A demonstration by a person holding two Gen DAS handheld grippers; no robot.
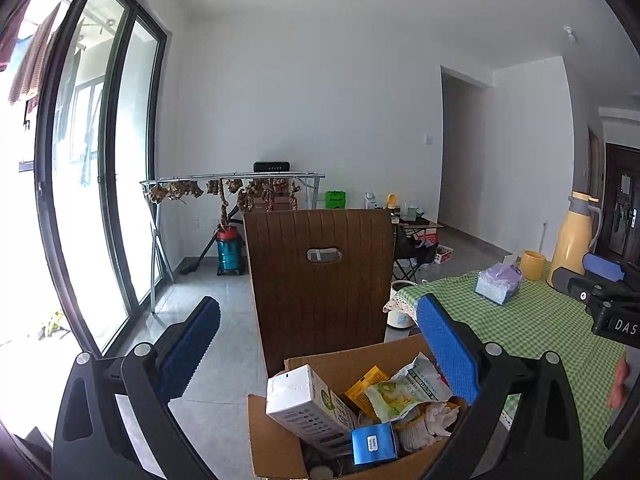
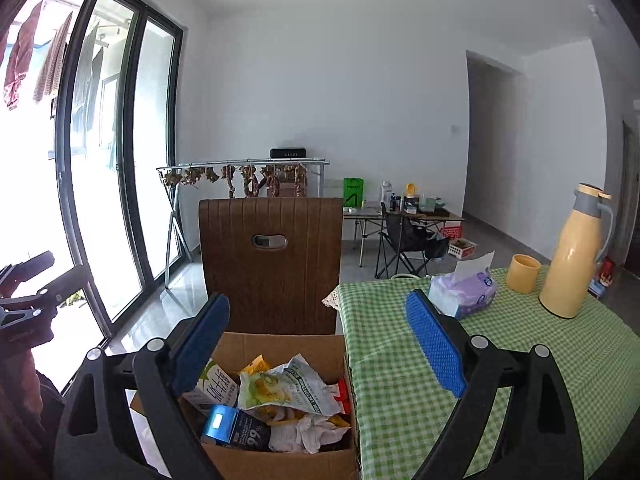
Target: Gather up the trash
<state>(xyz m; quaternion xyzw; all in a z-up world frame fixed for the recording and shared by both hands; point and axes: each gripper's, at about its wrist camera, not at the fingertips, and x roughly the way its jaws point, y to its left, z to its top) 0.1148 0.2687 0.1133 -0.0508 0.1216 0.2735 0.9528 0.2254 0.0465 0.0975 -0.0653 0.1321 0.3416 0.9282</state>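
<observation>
Bare floor [image 1: 224,312] left of cardboard box [image 2: 280,456]; both hand-held grippers [image 1: 316,344] [image 2: 320,340] wide open, empty.

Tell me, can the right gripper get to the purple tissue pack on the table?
Probably yes. The right gripper is open and empty, and the purple tissue pack lies just ahead beyond its right finger, on the green checked tablecloth. Nothing stands between them; the yellow cup sits off to the side.

brown chair [image 2: 272,264] behind | cream flask [image 2: 576,256], yellow cup [image 2: 522,274], tissue pack [image 2: 464,292] on checked tablecloth [image 2: 520,360]
</observation>
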